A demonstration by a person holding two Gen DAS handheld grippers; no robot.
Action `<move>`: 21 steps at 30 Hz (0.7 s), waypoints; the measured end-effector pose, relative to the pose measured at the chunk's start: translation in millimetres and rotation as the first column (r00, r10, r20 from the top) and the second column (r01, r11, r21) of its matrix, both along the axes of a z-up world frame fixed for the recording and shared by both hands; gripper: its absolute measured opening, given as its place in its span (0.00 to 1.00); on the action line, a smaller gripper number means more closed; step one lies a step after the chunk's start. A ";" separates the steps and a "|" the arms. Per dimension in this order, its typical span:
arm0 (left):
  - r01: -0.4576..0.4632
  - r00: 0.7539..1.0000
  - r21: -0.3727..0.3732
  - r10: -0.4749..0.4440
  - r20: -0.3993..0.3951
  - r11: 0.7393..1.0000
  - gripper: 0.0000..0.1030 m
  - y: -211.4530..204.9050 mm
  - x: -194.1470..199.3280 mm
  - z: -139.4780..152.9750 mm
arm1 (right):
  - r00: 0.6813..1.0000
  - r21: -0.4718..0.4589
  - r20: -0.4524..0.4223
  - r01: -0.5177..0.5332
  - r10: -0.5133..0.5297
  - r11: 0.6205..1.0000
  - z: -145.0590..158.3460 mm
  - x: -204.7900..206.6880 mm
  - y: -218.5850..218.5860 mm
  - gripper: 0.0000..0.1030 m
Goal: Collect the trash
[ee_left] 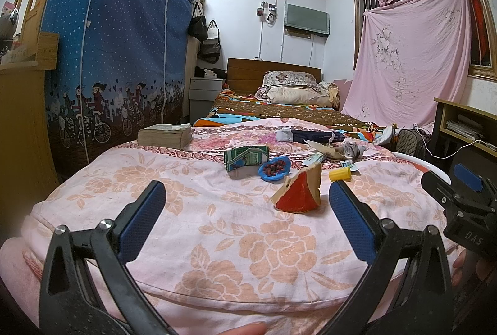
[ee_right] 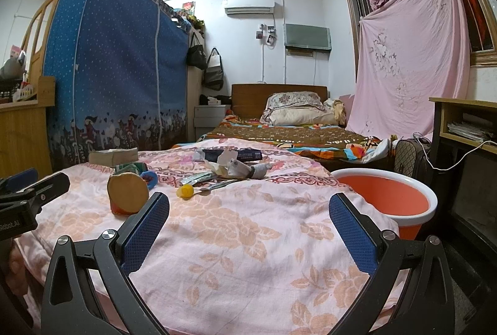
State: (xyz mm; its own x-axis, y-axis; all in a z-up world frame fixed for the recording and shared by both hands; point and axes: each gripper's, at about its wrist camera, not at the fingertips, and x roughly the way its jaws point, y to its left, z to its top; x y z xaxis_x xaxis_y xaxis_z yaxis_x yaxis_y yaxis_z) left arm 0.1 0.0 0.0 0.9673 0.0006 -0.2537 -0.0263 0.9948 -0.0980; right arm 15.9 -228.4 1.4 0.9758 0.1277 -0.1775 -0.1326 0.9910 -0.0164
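Both grippers hover low over the pink quilt (ee_left: 217,229), jaws spread wide, holding nothing: left gripper (ee_left: 247,207), right gripper (ee_right: 249,212). Trash lies mid-bed: one red wedge carton (ee_left: 298,195) nearest, one green packet (ee_left: 245,157), one blue dish (ee_left: 275,169), one yellow cap (ee_left: 340,174), crumpled wrappers (uncountable). One orange bin (ee_right: 385,198) waits bedside, likely for drops

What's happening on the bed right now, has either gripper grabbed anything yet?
Nothing is picked up yet. The left gripper and right gripper both hover open and empty over the pink floral quilt. Trash lies scattered ahead: a red-and-tan torn carton piece, a yellow cap, a crushed green carton, a blue lid and crumpled wrappers. An orange bin waits beside the bed on the right.
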 end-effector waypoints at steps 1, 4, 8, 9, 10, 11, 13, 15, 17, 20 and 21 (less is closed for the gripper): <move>0.000 1.000 0.000 0.000 0.000 1.000 0.89 0.0 -0.1 0.1 | 1.000 0.000 0.000 0.001 -0.001 1.000 0.7 0.3 -0.5 1.00; -0.001 1.000 0.001 0.001 0.000 1.000 0.89 0.0 -0.2 0.3 | 1.000 0.001 -0.001 0.001 -0.001 1.000 0.9 0.4 -0.6 1.00; -0.004 1.000 0.000 0.004 -0.003 1.000 0.89 0.6 0.9 0.7 | 1.000 0.006 -0.005 -0.004 0.004 1.000 -1.2 2.4 -0.1 1.00; -0.003 1.000 0.000 0.003 -0.003 1.000 0.89 0.7 3.1 2.3 | 1.000 0.010 -0.006 -0.010 0.010 1.000 -1.4 5.3 1.4 1.00; -0.002 1.000 -0.001 0.002 -0.003 1.000 0.89 0.6 3.8 3.7 | 1.000 0.013 -0.007 -0.017 0.018 1.000 0.1 6.9 2.2 1.00; -0.001 1.000 -0.002 0.001 -0.001 1.000 0.89 1.2 5.9 6.7 | 0.999 0.016 -0.006 -0.033 0.033 0.999 3.0 8.4 3.8 1.00; 0.002 1.000 -0.005 -0.002 0.002 1.000 0.89 3.9 7.3 12.0 | 0.999 0.014 0.000 -0.045 0.045 0.999 8.3 11.0 5.3 1.00; 0.001 1.000 -0.010 -0.001 0.007 1.000 0.89 4.6 10.8 18.7 | 0.998 0.004 -0.003 -0.056 0.056 0.998 17.0 17.5 5.6 1.00; 0.018 1.000 -0.018 -0.018 0.016 1.000 0.89 3.6 17.6 25.4 | 0.998 -0.005 -0.008 -0.062 0.062 0.998 24.6 25.4 7.3 1.00; 0.044 0.999 -0.024 -0.044 0.009 0.999 0.89 2.7 25.4 29.3 | 0.996 -0.004 -0.014 -0.083 0.083 0.997 35.1 37.8 6.0 1.00; 0.059 0.998 -0.029 -0.059 0.000 0.998 0.88 2.2 28.9 29.7 | 0.995 -0.003 -0.019 -0.099 0.099 0.995 38.2 42.8 5.1 1.00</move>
State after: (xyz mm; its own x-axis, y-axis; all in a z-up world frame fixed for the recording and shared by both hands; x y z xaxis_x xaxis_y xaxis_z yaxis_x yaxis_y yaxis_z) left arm 29.0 2.2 29.7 0.9652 -0.0636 -0.2535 0.0319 0.9914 -0.1272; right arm 58.7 -223.3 39.6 0.9549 0.2224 -0.1968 -0.2300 0.9730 -0.0166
